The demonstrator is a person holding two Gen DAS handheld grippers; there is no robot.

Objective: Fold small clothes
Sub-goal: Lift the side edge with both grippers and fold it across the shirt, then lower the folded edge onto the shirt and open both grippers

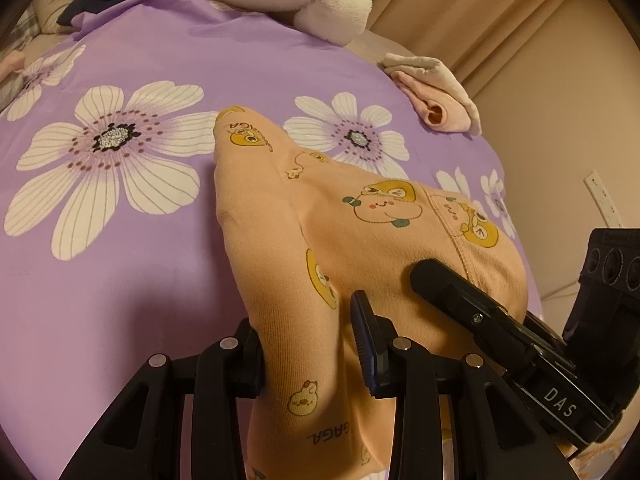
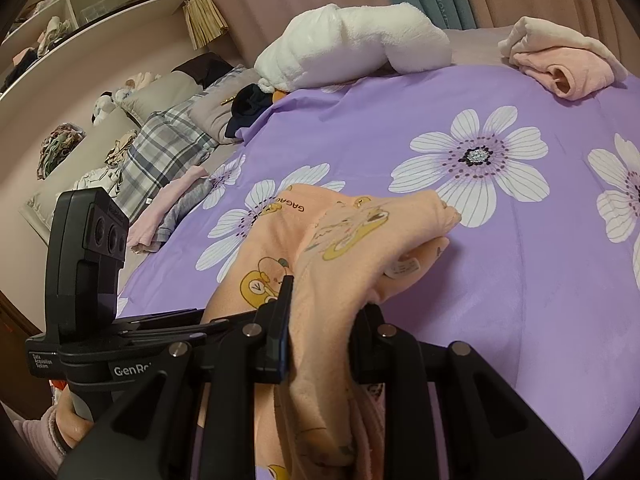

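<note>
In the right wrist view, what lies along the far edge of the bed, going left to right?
Plaid pillow → dark garment → white plush towel → folded pink-and-cream clothes.

Left gripper point(image 1: 308, 344): angled downward, jaws part closed, clamped on a fold of cloth. Right gripper point(image 2: 326, 320): same downward tilt, jaws narrower, pinching bunched cloth. Both sit side by side. A hand point(image 2: 74, 420) in a pink sleeve grips the left gripper's handle.

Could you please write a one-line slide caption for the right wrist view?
Right gripper clamps a peach cartoon-print garment above the purple floral bedsheet.
</note>
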